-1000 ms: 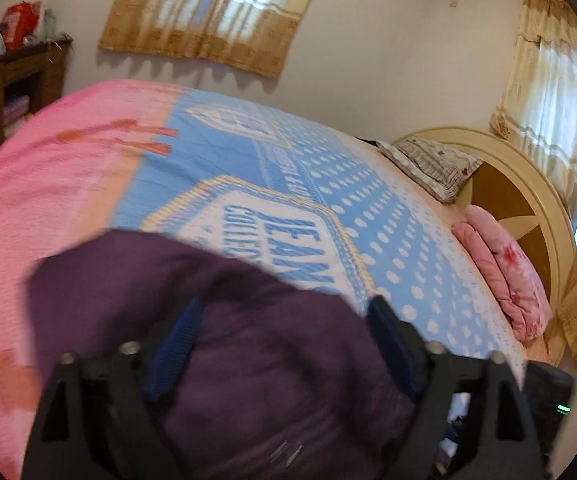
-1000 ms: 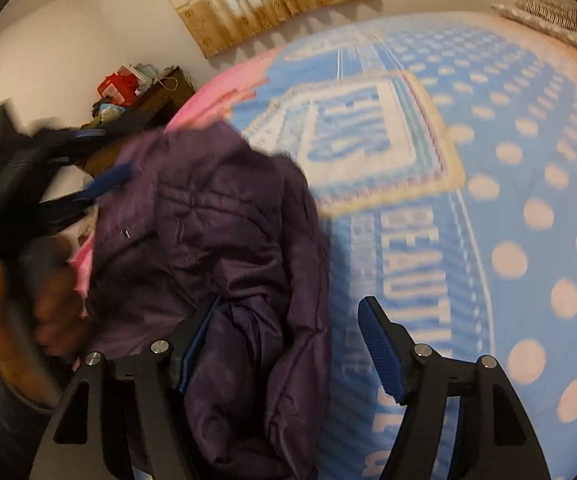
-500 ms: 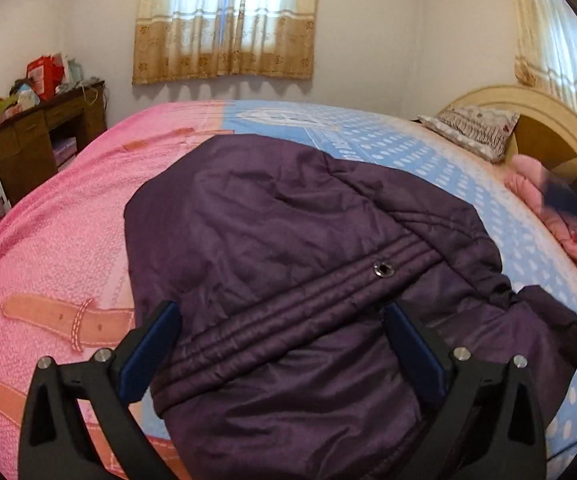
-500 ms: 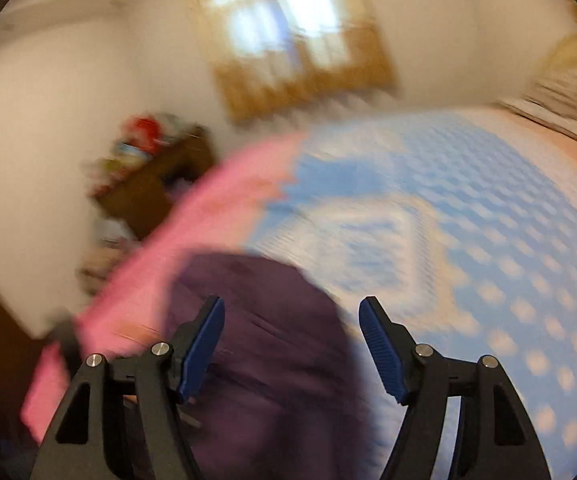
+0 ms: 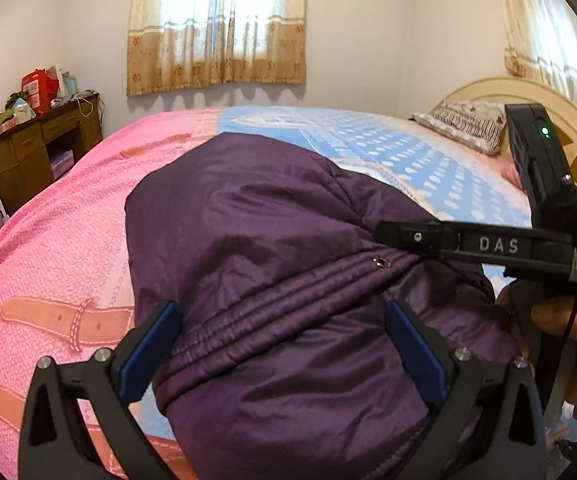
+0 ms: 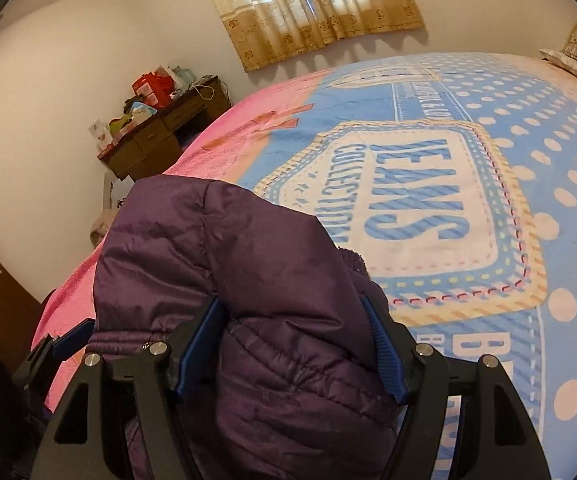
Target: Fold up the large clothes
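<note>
Your left gripper (image 5: 280, 352) has just spread its fingers wide; they stand open over a purple quilted jacket (image 5: 272, 264) with nothing pinched. The jacket lies bunched on the bed (image 5: 60, 248), across the pink and blue bedspread. Your right gripper (image 6: 292, 344) has its blue fingers (image 6: 384, 356) against both sides of a padded fold of the jacket; you cannot tell whether they pinch it.

light: daylight through curtains (image 5: 216, 24); sharp; fisheye-bent, dark corners
</note>
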Motion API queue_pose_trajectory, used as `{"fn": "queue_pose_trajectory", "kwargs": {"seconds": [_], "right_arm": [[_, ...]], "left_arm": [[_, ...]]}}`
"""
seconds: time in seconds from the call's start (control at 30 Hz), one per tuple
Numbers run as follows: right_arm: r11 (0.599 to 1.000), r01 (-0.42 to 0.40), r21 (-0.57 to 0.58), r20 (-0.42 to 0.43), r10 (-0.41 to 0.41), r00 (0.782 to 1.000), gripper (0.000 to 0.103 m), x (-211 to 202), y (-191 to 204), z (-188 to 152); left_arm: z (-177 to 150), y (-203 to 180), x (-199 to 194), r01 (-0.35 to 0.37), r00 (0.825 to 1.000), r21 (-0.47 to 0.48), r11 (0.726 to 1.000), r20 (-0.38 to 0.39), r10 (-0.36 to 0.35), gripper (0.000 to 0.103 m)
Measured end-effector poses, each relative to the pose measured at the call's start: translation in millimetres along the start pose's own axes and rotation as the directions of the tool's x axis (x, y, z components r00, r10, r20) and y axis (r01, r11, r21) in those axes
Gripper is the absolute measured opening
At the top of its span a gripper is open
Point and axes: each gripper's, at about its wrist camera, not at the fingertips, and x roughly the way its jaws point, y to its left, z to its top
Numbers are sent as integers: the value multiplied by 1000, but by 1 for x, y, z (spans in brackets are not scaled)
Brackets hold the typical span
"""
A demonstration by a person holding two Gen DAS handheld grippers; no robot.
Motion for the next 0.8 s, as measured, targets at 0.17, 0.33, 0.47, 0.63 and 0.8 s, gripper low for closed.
{"fn": "queue_pose_trajectory", "kwargs": {"seconds": [0.17, 0.33, 0.47, 0.63, 0.8], "right_arm": [[998, -44, 54, 7, 44, 999, 70, 7, -14, -6], [997, -36, 62, 41, 34, 999, 70, 7, -15, -7], [997, 57, 49, 118, -62, 991, 81, -9, -7, -17], [981, -16, 193, 20, 13, 1000, 90, 2, -32, -20], [914, -194, 356, -79, 236, 968, 96, 28, -60, -21]], "left_arm": [[-3, -4, -1, -1, 1000, 7, 1000, -6, 1, 103], [-3, -3, -1, 2, 1000, 4, 1000, -1, -2, 103], [-10, 6, -20, -74, 996, -57, 996, 53, 77, 103], [-25, 41, -18, 21, 998, -266, 964, -50, -35, 103], [-36, 63, 2, 120, 968, -444, 888, -146, -203, 103]]}}
